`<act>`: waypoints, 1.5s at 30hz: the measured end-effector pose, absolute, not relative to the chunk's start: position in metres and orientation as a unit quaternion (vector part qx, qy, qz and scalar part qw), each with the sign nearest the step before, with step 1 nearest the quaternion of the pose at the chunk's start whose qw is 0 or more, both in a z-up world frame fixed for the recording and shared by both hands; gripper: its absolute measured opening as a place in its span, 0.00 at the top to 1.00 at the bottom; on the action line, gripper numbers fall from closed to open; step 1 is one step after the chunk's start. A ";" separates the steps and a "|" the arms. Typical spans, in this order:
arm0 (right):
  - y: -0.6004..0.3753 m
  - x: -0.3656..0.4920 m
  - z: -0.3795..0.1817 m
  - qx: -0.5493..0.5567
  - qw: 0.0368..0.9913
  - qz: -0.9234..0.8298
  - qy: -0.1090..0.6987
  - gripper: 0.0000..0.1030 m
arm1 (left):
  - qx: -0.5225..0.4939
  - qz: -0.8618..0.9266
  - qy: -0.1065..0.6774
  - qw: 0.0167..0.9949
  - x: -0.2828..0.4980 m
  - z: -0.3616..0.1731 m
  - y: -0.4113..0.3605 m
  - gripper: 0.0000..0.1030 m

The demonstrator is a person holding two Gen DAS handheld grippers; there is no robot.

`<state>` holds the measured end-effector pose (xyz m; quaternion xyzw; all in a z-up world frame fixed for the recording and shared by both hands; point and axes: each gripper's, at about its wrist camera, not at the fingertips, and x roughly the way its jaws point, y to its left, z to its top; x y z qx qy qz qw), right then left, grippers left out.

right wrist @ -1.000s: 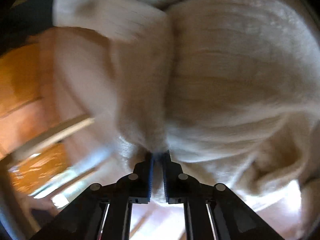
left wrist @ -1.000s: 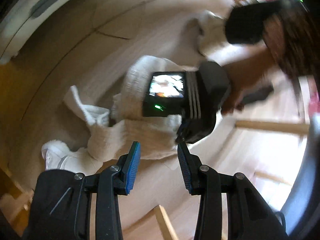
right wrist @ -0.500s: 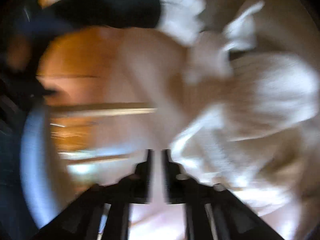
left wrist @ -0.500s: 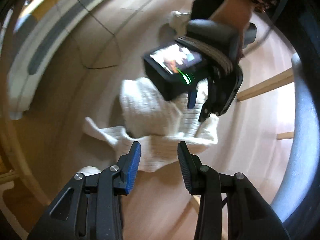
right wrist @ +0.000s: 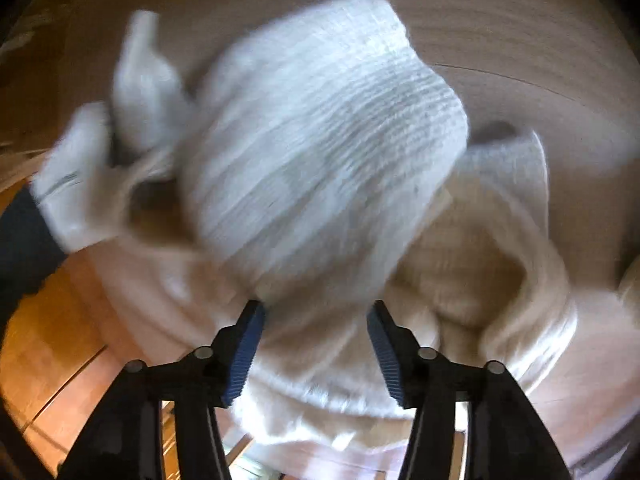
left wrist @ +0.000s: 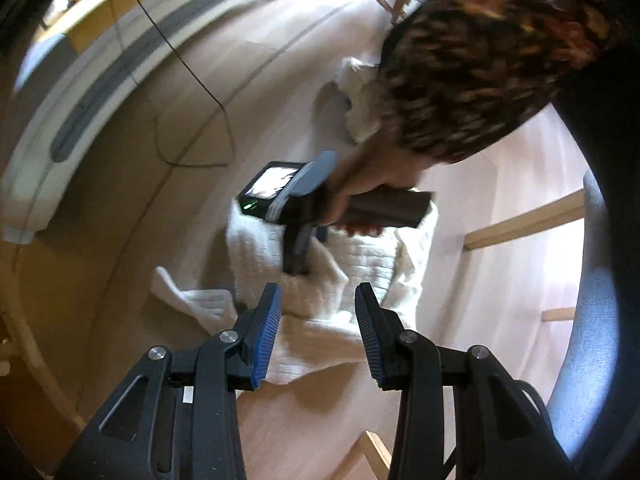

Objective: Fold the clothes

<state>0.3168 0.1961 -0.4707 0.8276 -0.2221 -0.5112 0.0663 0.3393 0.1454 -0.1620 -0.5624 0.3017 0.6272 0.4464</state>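
ok, cream knit sweater (left wrist: 344, 276) is lying bunched on the pale wood tabletop (left wrist: 280, 92), one sleeve trailing out to the left. left gripper (left wrist: 316, 330) is hovering above its near edge, jaws partly apart, nothing between them. right gripper (right wrist: 316, 344) is pointing down at the sweater's middle, jaws opening, pads clear of the knit; its view is motion-blurred. in the left wrist view a hand (left wrist: 360, 188) is holding the right gripper's handle over the far part of the sweater. a second white cloth (left wrist: 360, 100) is sitting farther back on the tabletop.
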 end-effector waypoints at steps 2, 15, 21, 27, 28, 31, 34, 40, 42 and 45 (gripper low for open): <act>0.186 0.312 -0.489 0.842 0.058 -0.495 -0.208 0.39 | -0.579 0.616 0.295 0.446 0.337 -0.169 0.148 0.60; 0.156 0.303 -0.454 0.821 0.187 -0.495 -0.215 0.83 | -0.569 0.591 0.314 0.478 0.349 -0.162 0.146 0.60; 0.156 0.326 -0.370 0.806 0.265 -0.478 -0.226 0.84 | -0.479 0.627 0.378 0.485 0.371 -0.119 0.135 0.60; 0.153 0.375 -0.272 0.782 0.336 -0.466 -0.240 0.84 | -0.376 0.700 0.413 0.444 0.376 -0.058 0.111 0.60; 0.153 0.381 -0.250 0.772 0.352 -0.472 -0.239 0.84 | -0.359 0.715 0.418 0.430 0.377 -0.046 0.105 0.60; 0.153 0.391 -0.176 0.725 0.396 -0.504 -0.250 0.84 | -0.326 0.752 0.413 0.398 0.376 -0.016 0.090 0.60; 0.155 0.393 -0.112 0.663 0.426 -0.548 -0.279 0.86 | -0.300 0.800 0.377 0.358 0.371 0.020 0.070 0.60; 0.163 0.397 0.041 0.479 0.479 -0.646 -0.351 0.95 | -0.236 0.892 0.265 0.278 0.366 0.096 0.023 0.60; 0.165 0.395 0.081 0.429 0.474 -0.684 -0.353 0.95 | -0.215 0.910 0.233 0.266 0.365 0.111 0.013 0.60; 0.174 0.389 0.125 0.344 0.479 -0.701 -0.401 0.97 | -0.194 0.924 0.220 0.246 0.361 0.127 0.003 0.60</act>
